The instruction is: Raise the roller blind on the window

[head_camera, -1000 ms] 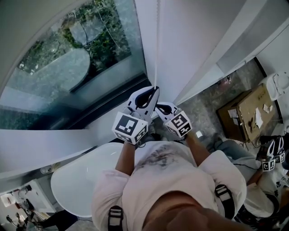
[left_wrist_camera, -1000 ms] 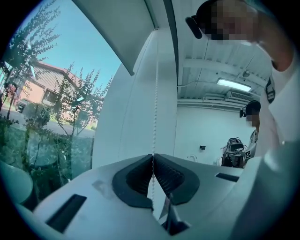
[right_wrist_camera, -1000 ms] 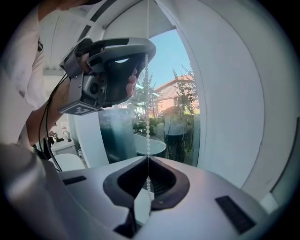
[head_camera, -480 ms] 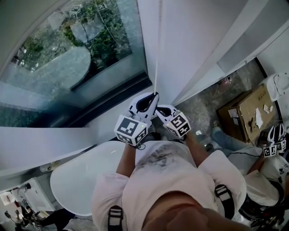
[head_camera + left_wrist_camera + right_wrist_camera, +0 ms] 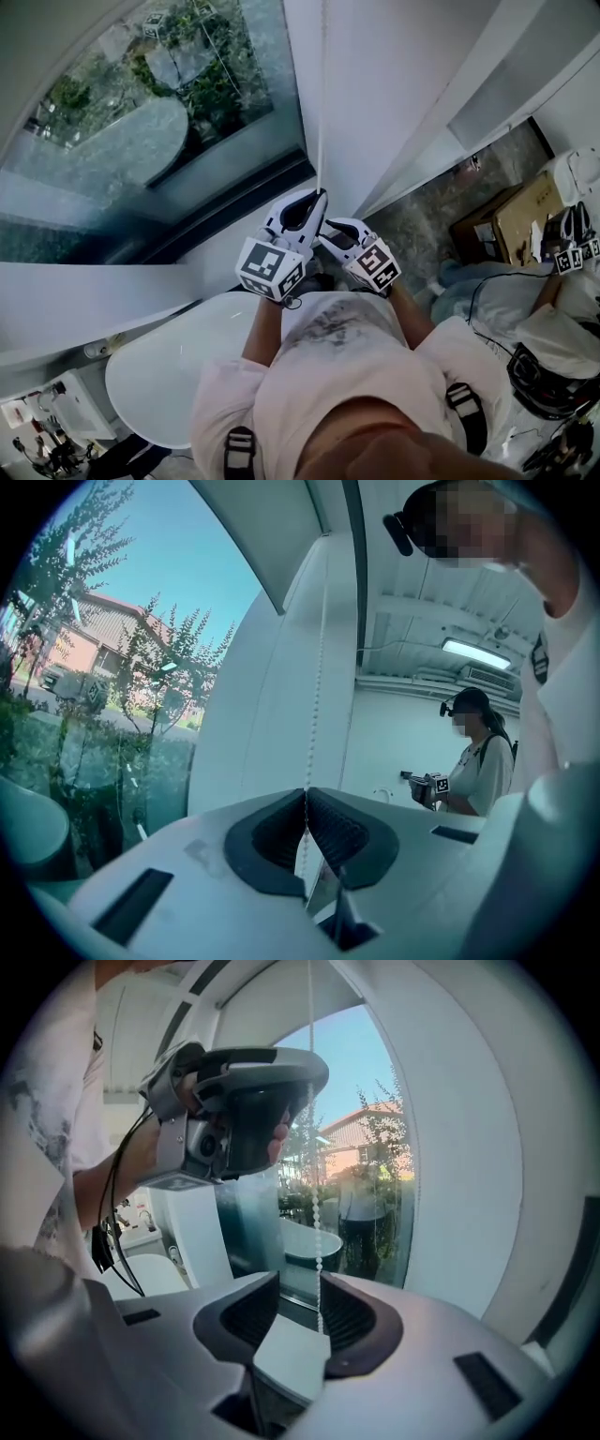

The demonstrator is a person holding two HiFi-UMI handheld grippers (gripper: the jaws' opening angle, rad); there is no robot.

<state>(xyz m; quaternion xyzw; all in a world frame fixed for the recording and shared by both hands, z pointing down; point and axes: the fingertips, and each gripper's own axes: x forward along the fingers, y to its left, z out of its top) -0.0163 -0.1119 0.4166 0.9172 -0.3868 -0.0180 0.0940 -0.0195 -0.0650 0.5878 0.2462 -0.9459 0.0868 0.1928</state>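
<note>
A white bead chain (image 5: 322, 103) hangs down the white wall beside the window glass (image 5: 187, 103). My left gripper (image 5: 317, 199) points level and is shut on the chain (image 5: 315, 696), which is pinched between the dark pads (image 5: 305, 797). Just below and right of it sits my right gripper (image 5: 325, 231). Its jaws (image 5: 300, 1283) have just been opening and now stand apart. The chain (image 5: 312, 1138) hangs between them, close to the right pad (image 5: 342, 1312), and is not pressed. In the right gripper view the left gripper (image 5: 253, 1101) shows above, on the same chain.
A white rounded tub (image 5: 159, 375) lies below the window at my left. A cardboard box (image 5: 506, 225) stands on the floor at the right. Another person with grippers (image 5: 572, 253) is at the far right, also visible behind (image 5: 473, 761).
Both grippers have sunk slightly along the chain, and the right one has shifted a little away from it. The person at the far right has moved.
</note>
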